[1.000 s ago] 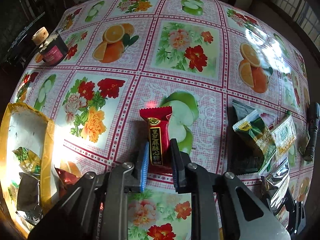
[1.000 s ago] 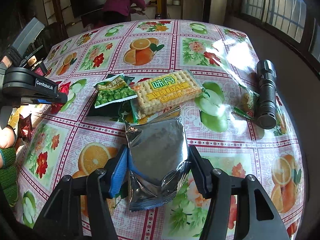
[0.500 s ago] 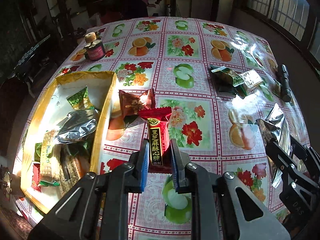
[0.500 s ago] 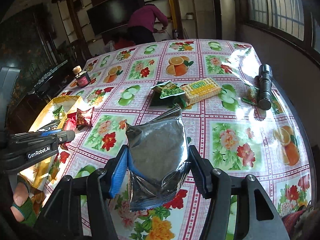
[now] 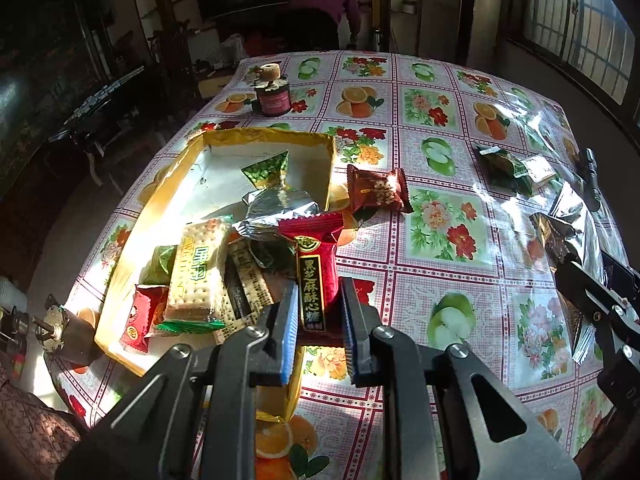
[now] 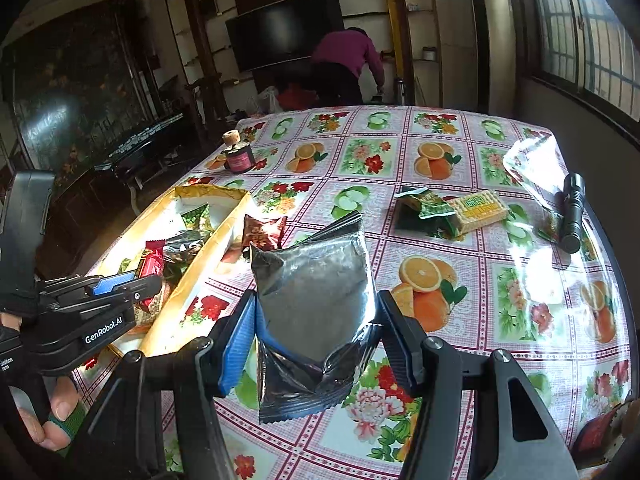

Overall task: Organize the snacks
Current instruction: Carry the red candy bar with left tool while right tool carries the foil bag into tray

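**2 packets in the air, box at the table's left edge**

Left gripper (image 5: 318, 316): jaws clamped on the lower part of a red candy packet (image 5: 314, 256), which hangs above the near end of the yellow box (image 5: 120, 264). Grip sits low on the packet, across its narrow width; the top crimp stands free and upright.

Right gripper (image 6: 316, 340): jaws closed on a silver foil pouch (image 6: 316, 292), pinched across its width just above the bottom seal. Pouch is over the tablecloth (image 6: 500, 280), right of the box, not yet above it.

Box lies along the table's left edge, already holding a cracker pack (image 5: 196, 272), a silver packet and several small wrapped sweets. A brown candy packet (image 5: 378, 190) lies just outside the box's right wall. Toward the right edge: a green snack bag (image 6: 428, 210) touching a second cracker pack (image 6: 478, 208), with a black flashlight (image 6: 572, 216) beyond them.

Handling, judged:
- Both packets look light; weight is no concern.
- Foil pouch looks puffy, soft and slick; a mid-body pinch may slide or crush contents. The seam is the safer hold.
- Red packet is small and crinkly; it should drop cleanly.
- Cracker packs are stiff but brittle; take them across the short sides, gently.
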Tool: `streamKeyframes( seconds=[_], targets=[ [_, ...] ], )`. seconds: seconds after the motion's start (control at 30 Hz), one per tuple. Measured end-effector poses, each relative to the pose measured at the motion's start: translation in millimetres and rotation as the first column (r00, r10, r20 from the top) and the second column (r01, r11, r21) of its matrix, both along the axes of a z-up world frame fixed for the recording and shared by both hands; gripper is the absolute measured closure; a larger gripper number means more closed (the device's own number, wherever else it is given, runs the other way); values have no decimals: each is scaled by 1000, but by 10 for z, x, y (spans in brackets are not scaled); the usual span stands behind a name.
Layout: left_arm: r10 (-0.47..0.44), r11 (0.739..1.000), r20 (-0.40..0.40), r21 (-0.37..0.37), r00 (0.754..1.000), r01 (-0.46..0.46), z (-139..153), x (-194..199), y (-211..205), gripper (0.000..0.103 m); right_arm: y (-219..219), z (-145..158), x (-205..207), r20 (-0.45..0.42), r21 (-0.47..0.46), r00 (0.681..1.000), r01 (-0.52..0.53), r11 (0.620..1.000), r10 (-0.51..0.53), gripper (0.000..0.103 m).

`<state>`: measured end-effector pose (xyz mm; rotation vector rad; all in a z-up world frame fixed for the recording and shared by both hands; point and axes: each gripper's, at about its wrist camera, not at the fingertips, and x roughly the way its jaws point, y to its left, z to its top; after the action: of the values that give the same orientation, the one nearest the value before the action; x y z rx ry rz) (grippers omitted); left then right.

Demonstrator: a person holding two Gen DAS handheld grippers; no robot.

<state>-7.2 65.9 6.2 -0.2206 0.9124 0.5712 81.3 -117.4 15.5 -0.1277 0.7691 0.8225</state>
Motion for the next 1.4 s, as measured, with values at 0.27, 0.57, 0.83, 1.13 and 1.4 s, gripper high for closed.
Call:
streamKeyframes(
  seconds=[0.27,0.57,0.83,1.13,1.4],
  targets=[
    [53,999,7,3,999,-53,-9,-225,264,82,336,-10,-181,5,-15,997,-71,997,71,44],
    [72,997,26,13,997,-72,0,-426,390,82,542,-38,-289,0,-24,993,-118,993,118,44],
    [81,997,26,7,996,-81,-25,-520,472,82,730,-59,-384,-8,-25,987,-161,987,161,44],
    [109,994,28,-7,994,-109,-48,-612,634,82,942,-66,-463,-15,-20,978,-206,978,206,44],
    [156,987,22,-36,988,-155,-90,-733,904,82,1205,-152,-467,-55,-5,967,-249,969,248,44]
  ],
)
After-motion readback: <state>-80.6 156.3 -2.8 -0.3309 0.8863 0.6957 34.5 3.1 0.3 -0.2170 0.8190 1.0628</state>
